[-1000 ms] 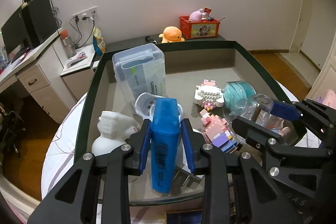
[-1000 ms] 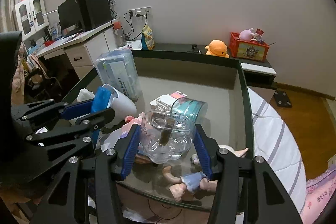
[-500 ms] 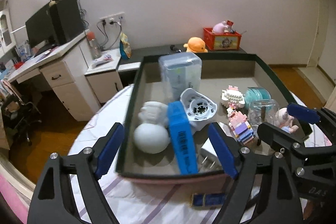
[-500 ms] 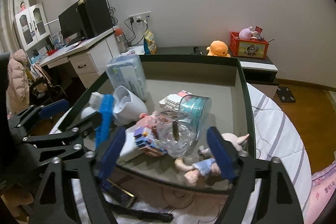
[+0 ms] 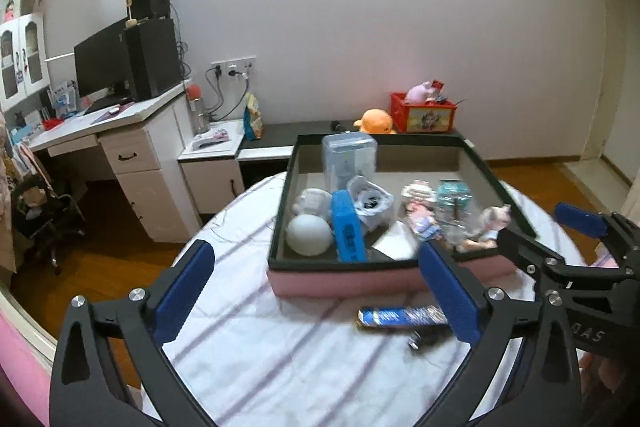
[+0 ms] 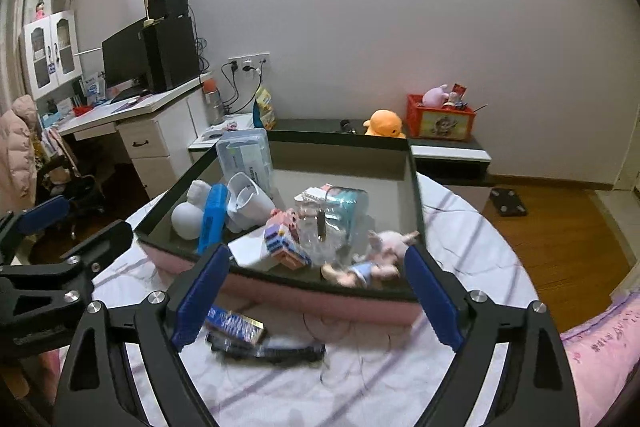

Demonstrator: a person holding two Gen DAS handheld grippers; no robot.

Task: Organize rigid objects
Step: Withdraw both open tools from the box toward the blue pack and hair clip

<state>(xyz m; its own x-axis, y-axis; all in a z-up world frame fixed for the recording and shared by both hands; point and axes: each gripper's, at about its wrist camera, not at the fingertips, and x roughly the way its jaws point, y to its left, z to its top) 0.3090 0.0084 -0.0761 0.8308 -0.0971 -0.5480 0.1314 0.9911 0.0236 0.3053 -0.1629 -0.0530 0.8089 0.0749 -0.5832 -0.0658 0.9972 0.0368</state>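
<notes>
Left wrist view: the left gripper (image 5: 318, 291) is above the striped cloth (image 5: 280, 347) in front of the box (image 5: 344, 281), its jaws spread wide after just opening, with nothing between the pads. The blue case (image 5: 347, 226) lies in the box near the front wall, just beside the white ball (image 5: 310, 235) and the white cup (image 5: 370, 205). The clear container (image 5: 349, 159) stands upright toward the back. Farther right in the box are the block figure (image 5: 420, 207), the clear jar (image 5: 454, 223) and the doll (image 5: 490, 225). The right gripper (image 6: 316, 297) enters at the right edge of this view; the right wrist view shows its jaws also wide after just opening, with nothing gripped. In that view the jar stands inside the box between the block figure and the doll. A flat blue packet (image 6: 234, 323) and a dark cable (image 6: 276, 351) lie on the cloth in front of the box.
</notes>
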